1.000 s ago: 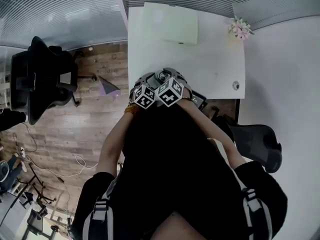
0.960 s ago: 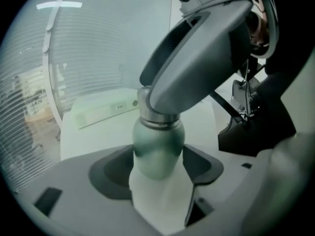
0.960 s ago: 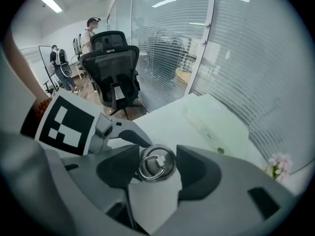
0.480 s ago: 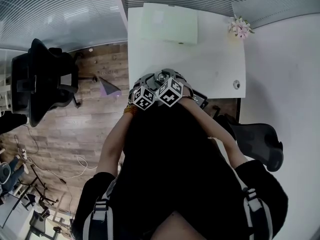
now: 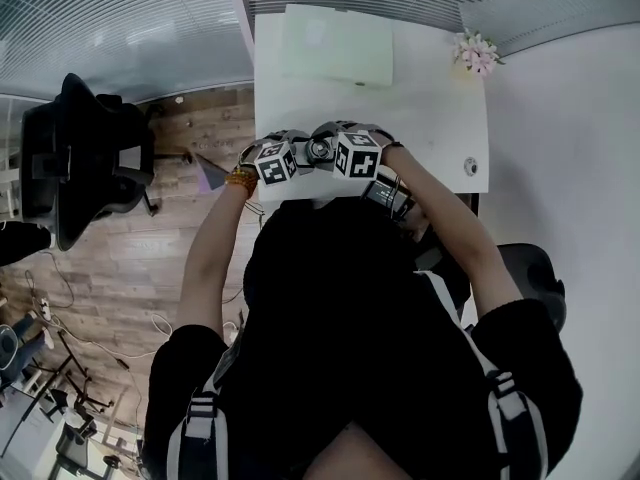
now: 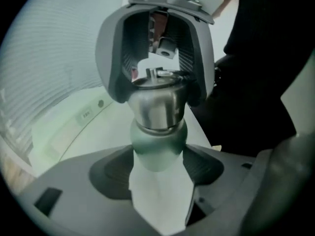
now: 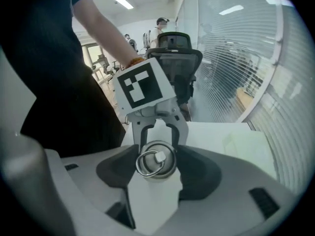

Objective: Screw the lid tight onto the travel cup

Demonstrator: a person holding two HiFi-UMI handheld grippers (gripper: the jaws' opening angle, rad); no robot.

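Observation:
The travel cup has a pale green body and a steel upper part. My left gripper is shut on the green body, with the pads against both sides. The steel lid carries a ring on top and faces the right gripper view end-on. My right gripper is shut on the lid, a dark pad on each side. In the head view the cup is held between the left gripper and the right gripper above the table's near edge. The cup's base is hidden.
The white table holds a pale green sheet at the back, a small flower bunch at the far right corner and a round fitting. A black office chair stands left on the wood floor, another chair at right.
Both grippers with the cup have moved forward, further over the table, as the arms stretched out. Their marker cubes now stand further apart and are turned differently.

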